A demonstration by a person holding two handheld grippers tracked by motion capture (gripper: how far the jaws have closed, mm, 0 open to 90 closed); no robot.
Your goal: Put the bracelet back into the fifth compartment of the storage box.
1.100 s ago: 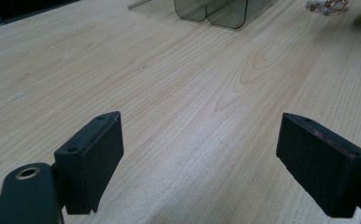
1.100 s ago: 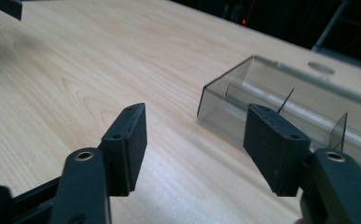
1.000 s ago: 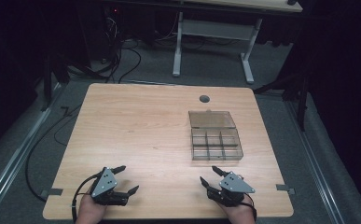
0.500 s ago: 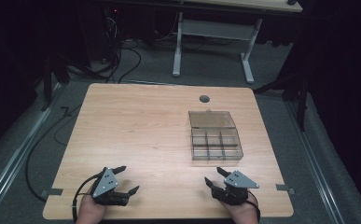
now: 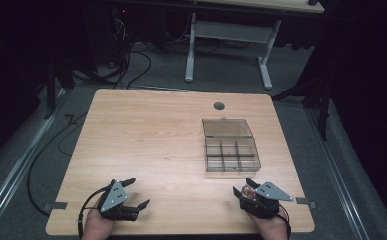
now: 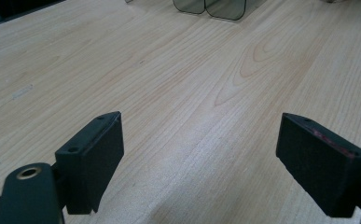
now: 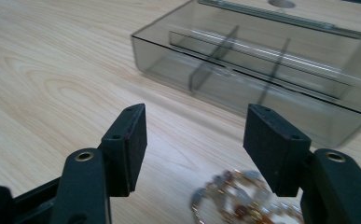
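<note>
On the pale wooden bench (image 5: 151, 145) a smoky clear plastic divided box (image 5: 230, 148) sits with its lid open. On the person's side of that box, just short of its front wall, the right claw (image 7: 194, 140) hovers with jaws moderately apart and empty over a small beaded bracelet of mixed amber and pale beads (image 7: 236, 203). The left claw (image 6: 201, 161), well off to the left of the box, stands wide and empty. The bracelet looks light, limp and slippery: it will likely sag and slide, so pinching across a bunched section of beads seems safest.
</note>
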